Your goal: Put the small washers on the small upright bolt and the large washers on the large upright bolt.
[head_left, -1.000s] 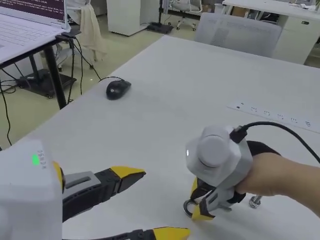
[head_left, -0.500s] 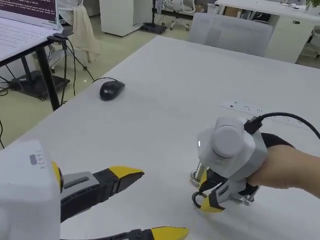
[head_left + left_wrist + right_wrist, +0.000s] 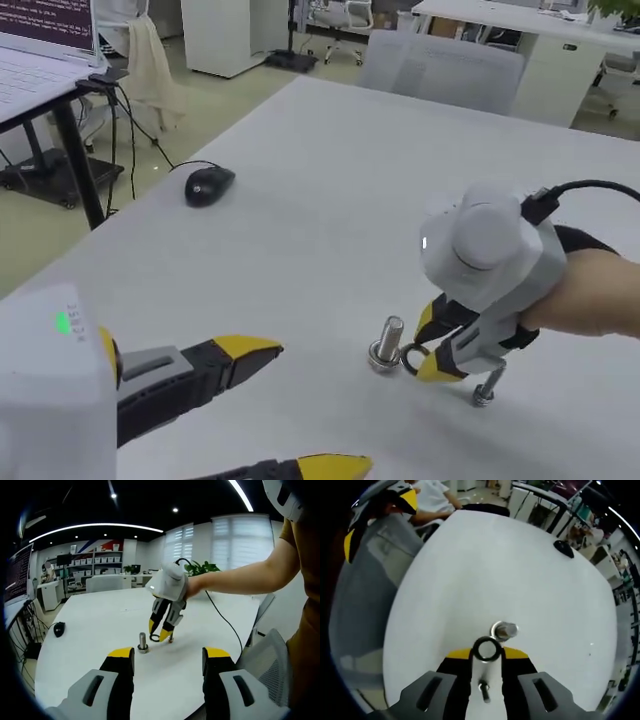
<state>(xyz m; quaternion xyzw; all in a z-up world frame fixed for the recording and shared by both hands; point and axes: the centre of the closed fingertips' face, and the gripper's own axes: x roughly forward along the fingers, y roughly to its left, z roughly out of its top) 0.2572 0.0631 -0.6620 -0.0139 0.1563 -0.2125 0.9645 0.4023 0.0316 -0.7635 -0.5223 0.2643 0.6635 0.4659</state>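
My right gripper (image 3: pixel 424 362) is shut on a large steel washer (image 3: pixel 404 360), held upright between its yellow tips just right of the large upright bolt (image 3: pixel 386 343). The small upright bolt (image 3: pixel 485 388) stands under that gripper's body. In the right gripper view the washer (image 3: pixel 475 649) sits between the tips of the right gripper (image 3: pixel 486 655), the large bolt (image 3: pixel 504 629) just beyond it and the small bolt (image 3: pixel 483 689) between the jaws. My left gripper (image 3: pixel 298 410) hovers open at the near left, holding nothing. From the left gripper (image 3: pixel 168 656) I see the right gripper (image 3: pixel 160 631) above both bolts.
A black mouse (image 3: pixel 208 185) lies at the table's left side. A grey chair (image 3: pixel 440 68) stands behind the far edge. A laptop (image 3: pixel 40 60) sits on a side desk at the left. A person's arm (image 3: pixel 235 577) reaches in from the right.
My right gripper has lifted the large washer off the table and carried it away from the near edge to beside the large bolt. The left gripper has stayed put. The head camera has shifted.
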